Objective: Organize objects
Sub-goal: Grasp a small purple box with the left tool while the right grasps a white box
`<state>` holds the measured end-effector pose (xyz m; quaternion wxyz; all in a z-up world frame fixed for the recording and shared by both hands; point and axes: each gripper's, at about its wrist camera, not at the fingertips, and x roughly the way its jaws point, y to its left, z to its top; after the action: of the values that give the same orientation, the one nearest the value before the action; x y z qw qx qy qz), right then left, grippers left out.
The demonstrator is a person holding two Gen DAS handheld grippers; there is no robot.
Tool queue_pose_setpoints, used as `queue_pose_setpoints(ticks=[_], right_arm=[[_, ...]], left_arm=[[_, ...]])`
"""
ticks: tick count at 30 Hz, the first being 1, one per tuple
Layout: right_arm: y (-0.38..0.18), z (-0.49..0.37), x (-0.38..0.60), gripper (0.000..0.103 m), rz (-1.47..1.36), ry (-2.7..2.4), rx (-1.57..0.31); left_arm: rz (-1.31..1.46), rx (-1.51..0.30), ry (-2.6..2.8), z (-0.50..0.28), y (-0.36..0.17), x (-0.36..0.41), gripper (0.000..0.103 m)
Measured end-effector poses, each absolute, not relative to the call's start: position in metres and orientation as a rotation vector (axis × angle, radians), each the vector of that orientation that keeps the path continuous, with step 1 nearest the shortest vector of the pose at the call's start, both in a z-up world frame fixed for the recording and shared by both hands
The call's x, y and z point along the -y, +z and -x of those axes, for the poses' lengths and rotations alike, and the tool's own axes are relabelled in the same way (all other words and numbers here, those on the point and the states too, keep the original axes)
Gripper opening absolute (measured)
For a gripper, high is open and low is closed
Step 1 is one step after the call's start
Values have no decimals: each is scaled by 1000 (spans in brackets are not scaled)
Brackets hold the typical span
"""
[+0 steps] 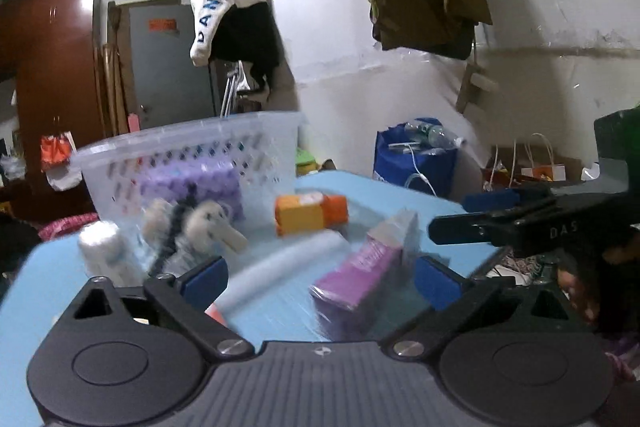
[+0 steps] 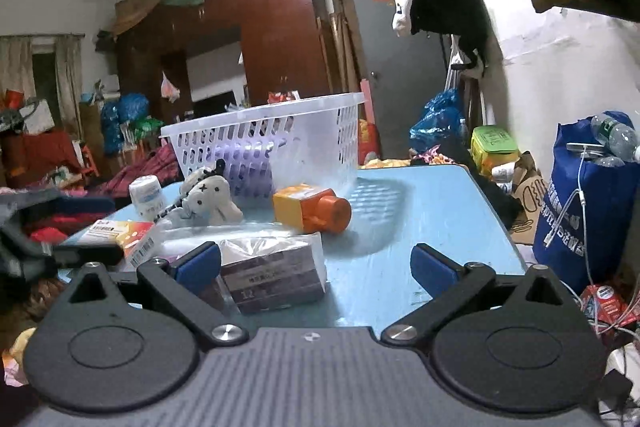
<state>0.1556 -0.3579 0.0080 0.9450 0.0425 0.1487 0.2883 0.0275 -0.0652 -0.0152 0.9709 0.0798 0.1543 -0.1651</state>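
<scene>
Left wrist view, blurred: the left gripper (image 1: pixel 320 279) has its jaws spread wide with nothing gripped, over a light blue surface (image 1: pixel 400 195). Between the blue pads, toward the right one, lies a purple box (image 1: pixel 360 275). A pale roll (image 1: pixel 280 263) lies just ahead between the jaws. Further ahead sit an orange box (image 1: pixel 310 213), a plush toy (image 1: pixel 200 223) to the left of centre, and a white bottle (image 1: pixel 104 251) at far left. Behind them stands a clear plastic basket (image 1: pixel 192 151) with something purple inside. The right gripper (image 1: pixel 496 217) reaches in from the right edge.

Right wrist view: the right gripper (image 2: pixel 316 265) is also wide open and empty. A wrapped dark box (image 2: pixel 272 275) lies just beside its left pad. Ahead are the orange box (image 2: pixel 310 213), the plush toy (image 2: pixel 208 199), the white bottle (image 2: pixel 148 197) and the basket (image 2: pixel 272 143). A white-and-orange carton (image 2: pixel 120 235) lies to the left.
</scene>
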Motion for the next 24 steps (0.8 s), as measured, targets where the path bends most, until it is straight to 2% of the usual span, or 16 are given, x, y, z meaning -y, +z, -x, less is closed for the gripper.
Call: queue_pose_setpoints(ticks=[3, 5, 8, 9, 21, 22, 24], right_arm=[[1, -149, 355, 103, -75, 634, -287], [-3, -147, 352, 103, -46, 639, -280], [-9, -145, 350, 103, -43, 656, -274], [-10, -144, 349, 102, -39, 663, -275], [-21, -162, 323, 100, 10, 711, -289], [-21, -164, 321, 97, 12, 713, -295], [-22, -167, 323, 71, 2, 725, -304]], left_arm=[[-183, -357, -341, -36, -28, 77, 98], [-200, -387, -340, -45, -36, 81, 90], [-180, -420, -348, -53, -45, 79, 60], [-162, -419, -360, -54, -46, 76, 46], [-172, -380, -312, -53, -49, 65, 41], [-173, -380, -312, -54, -48, 65, 41], [-167, -376, -313, -55, -48, 65, 41]])
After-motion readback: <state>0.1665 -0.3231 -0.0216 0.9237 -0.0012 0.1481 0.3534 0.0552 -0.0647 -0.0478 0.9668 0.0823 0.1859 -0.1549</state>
